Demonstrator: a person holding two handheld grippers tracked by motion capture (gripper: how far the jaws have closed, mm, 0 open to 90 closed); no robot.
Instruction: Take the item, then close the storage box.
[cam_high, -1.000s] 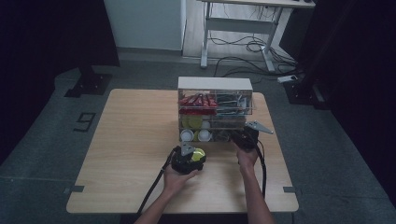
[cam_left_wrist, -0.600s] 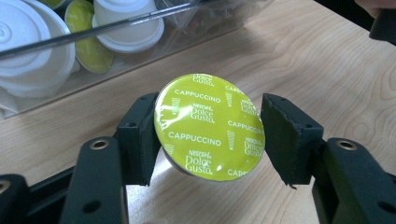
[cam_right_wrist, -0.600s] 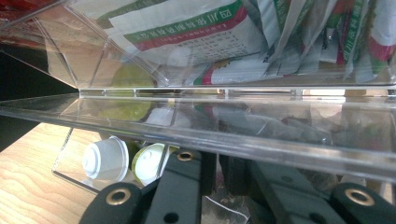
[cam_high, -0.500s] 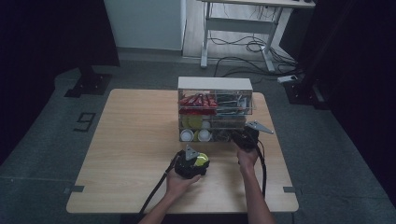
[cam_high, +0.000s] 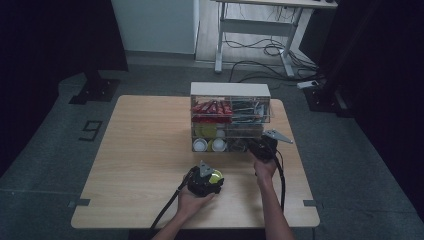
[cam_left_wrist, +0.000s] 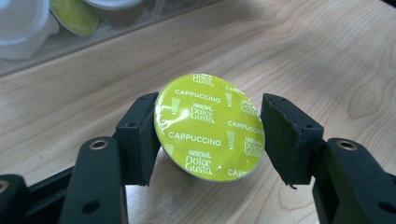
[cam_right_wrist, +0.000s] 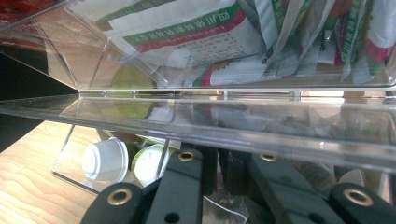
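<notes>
- Coffee capsule (cam_left_wrist: 209, 127), lime-green foil lid reading "Cappuccino", sits between the fingers (cam_left_wrist: 138, 135) of the left gripper (cam_left_wrist: 210, 135), foil face tilted up toward that gripper's camera, body pointing down and away at the surface (cam_left_wrist: 327, 51).
- The left finger pad lies against the capsule's rim; on the other side a thin sliver of wood shows between rim and pad, so I read a light pinch across the lid's width, not a hard clamp.
- Capsule is round, so no long axis to speak of; what matters is that the grip line runs across the disc, rim to rim, with the foil facing the hand.
- In the high view the left gripper (cam_high: 204, 181) with the green capsule (cam_high: 215, 176) is near the front middle of the surface, well apart from the clear organizer (cam_high: 231, 117) and down-left of it.
- Organizer's bottom level holds more capsules: white ones (cam_right_wrist: 105, 159) and a green-lidded one (cam_right_wrist: 148, 164), so from the held capsule that compartment lies ahead and a bit to the right.
- Right gripper (cam_high: 261, 148) is the nearer hand to the organizer, right at its lower right front.
- Its fingers (cam_right_wrist: 180, 186) are pressed nearly together under a clear acrylic panel (cam_right_wrist: 233, 126); what they nip, if anything, I cannot tell.
- Sachets (cam_right_wrist: 196, 32) fill the tier above.
</notes>
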